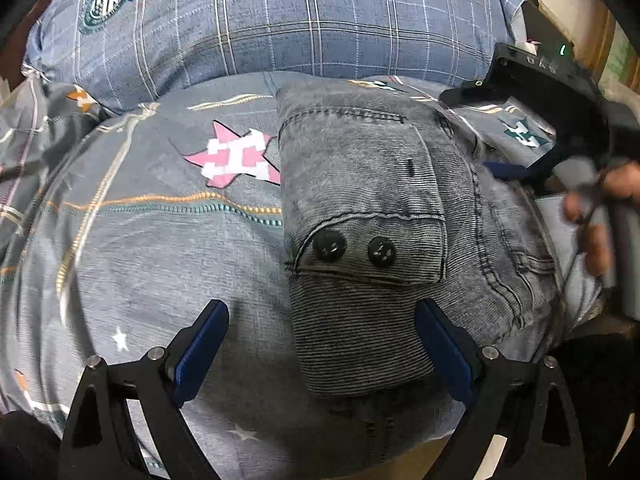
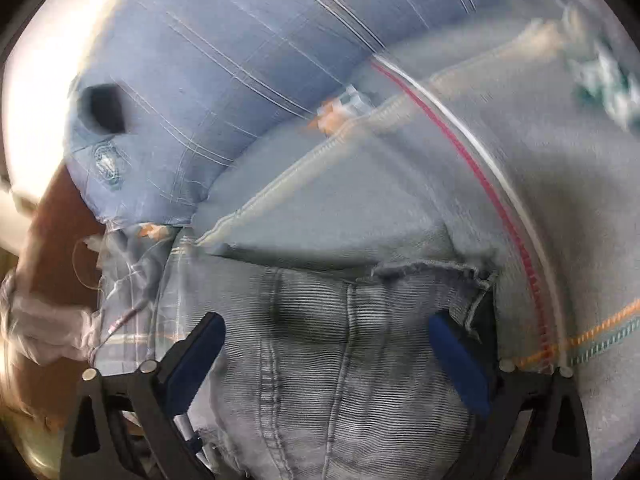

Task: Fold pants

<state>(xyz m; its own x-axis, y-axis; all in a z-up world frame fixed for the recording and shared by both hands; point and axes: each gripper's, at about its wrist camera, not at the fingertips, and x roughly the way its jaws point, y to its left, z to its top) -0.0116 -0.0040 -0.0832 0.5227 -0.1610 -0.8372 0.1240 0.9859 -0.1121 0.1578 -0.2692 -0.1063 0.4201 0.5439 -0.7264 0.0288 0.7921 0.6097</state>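
Observation:
Grey corduroy pants (image 1: 372,208) lie folded in a compact stack on the bed sheet (image 1: 160,248), with a flap pocket and two black buttons on top. My left gripper (image 1: 320,344) is open and empty, just above the near edge of the stack. In the left wrist view my right gripper (image 1: 516,170) hovers at the stack's right side, held by a hand (image 1: 596,216). In the right wrist view the right gripper (image 2: 326,350) is open over the pants (image 2: 340,340), its fingers spread either side of the cloth; the view is blurred.
A blue plaid pillow (image 1: 280,20) lies along the far side of the bed and also shows in the right wrist view (image 2: 224,40). The sheet has a pink star print (image 1: 236,156). A brown headboard or wall (image 2: 60,248) is at the left.

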